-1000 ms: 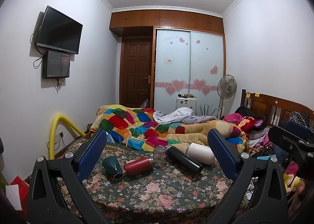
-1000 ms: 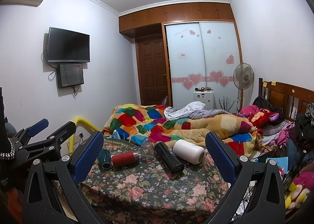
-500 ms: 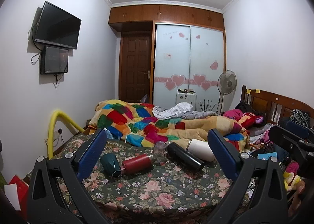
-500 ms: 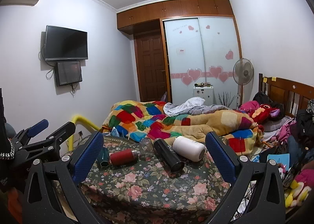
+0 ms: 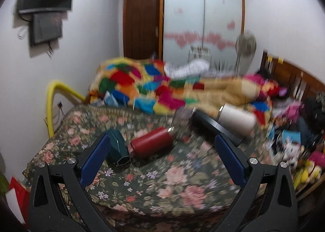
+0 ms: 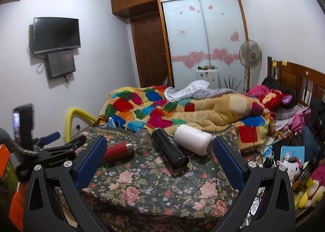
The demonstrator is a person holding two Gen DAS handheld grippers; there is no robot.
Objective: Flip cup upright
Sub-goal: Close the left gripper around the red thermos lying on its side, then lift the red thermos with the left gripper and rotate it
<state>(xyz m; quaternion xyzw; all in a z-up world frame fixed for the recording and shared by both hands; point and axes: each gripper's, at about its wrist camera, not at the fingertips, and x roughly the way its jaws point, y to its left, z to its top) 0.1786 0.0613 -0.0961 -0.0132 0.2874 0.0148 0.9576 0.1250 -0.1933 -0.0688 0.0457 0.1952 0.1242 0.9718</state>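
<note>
Several cups lie on their sides on a floral-cloth table (image 5: pixel 178 179): a dark green cup (image 5: pixel 118 149), a red flask (image 5: pixel 152 144), a black flask (image 5: pixel 213 126) and a white flask (image 5: pixel 237 120). A clear glass (image 5: pixel 180 118) stands mouth down behind them. My left gripper (image 5: pixel 162 158) is open and empty, above the near table, closest to the green cup and red flask. My right gripper (image 6: pixel 158 159) is open and empty; the red flask (image 6: pixel 119 151), black flask (image 6: pixel 170 150) and white flask (image 6: pixel 193 140) lie ahead of it. The left gripper (image 6: pixel 59 146) shows at its left.
A bed with a patchwork quilt (image 6: pixel 162 110) lies right behind the table. A yellow tube (image 5: pixel 52 106) arches at the table's left. Toys and clutter (image 6: pixel 294 160) fill the right side. A fan (image 6: pixel 249 55) and wardrobe (image 6: pixel 203 35) stand at the back.
Both grippers have moved forward and tilted down toward the table, the left one fast enough to blur its view. The cups look larger. Nothing on the table has moved.
</note>
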